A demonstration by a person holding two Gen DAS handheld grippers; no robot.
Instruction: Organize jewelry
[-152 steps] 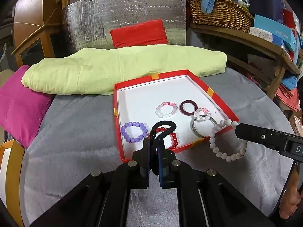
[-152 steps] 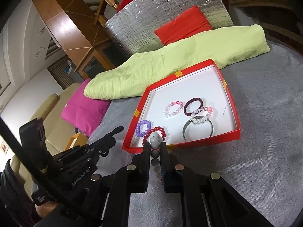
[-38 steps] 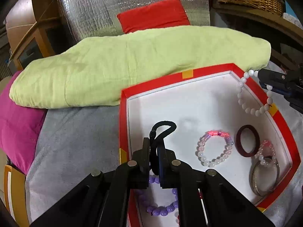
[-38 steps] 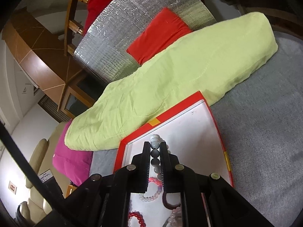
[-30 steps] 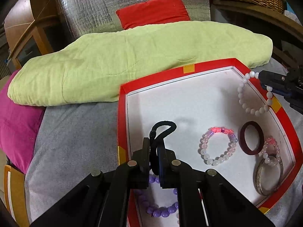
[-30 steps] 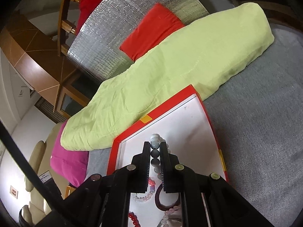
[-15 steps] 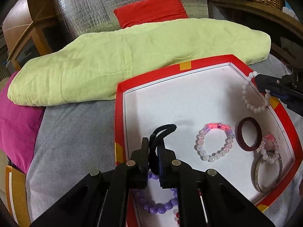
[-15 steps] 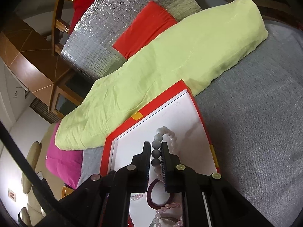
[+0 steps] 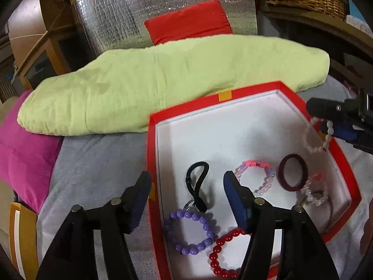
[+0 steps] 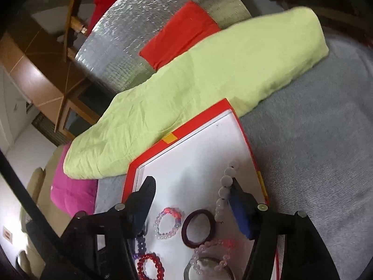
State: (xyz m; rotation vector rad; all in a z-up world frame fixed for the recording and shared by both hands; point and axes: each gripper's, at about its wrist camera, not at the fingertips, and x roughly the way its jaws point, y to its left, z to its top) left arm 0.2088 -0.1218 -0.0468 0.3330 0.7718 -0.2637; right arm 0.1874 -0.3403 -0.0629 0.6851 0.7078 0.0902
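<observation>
A red tray (image 9: 152, 154) with a white floor and small yellow patches on its rim sits on a grey surface (image 9: 98, 158). In it lie a black hair tie (image 9: 197, 182), a purple bead bracelet (image 9: 190, 232), a glossy red bead bracelet (image 9: 223, 252), a pale pink and clear bracelet (image 9: 255, 175) with a bright pink stretch, a dark maroon ring (image 9: 292, 175) and a white bead bracelet (image 9: 319, 137). Behind are a lime-green cushion (image 9: 163, 81), a magenta cushion (image 9: 25, 158), a red cushion (image 9: 188, 23) and crinkled silver foil (image 9: 130, 16).
</observation>
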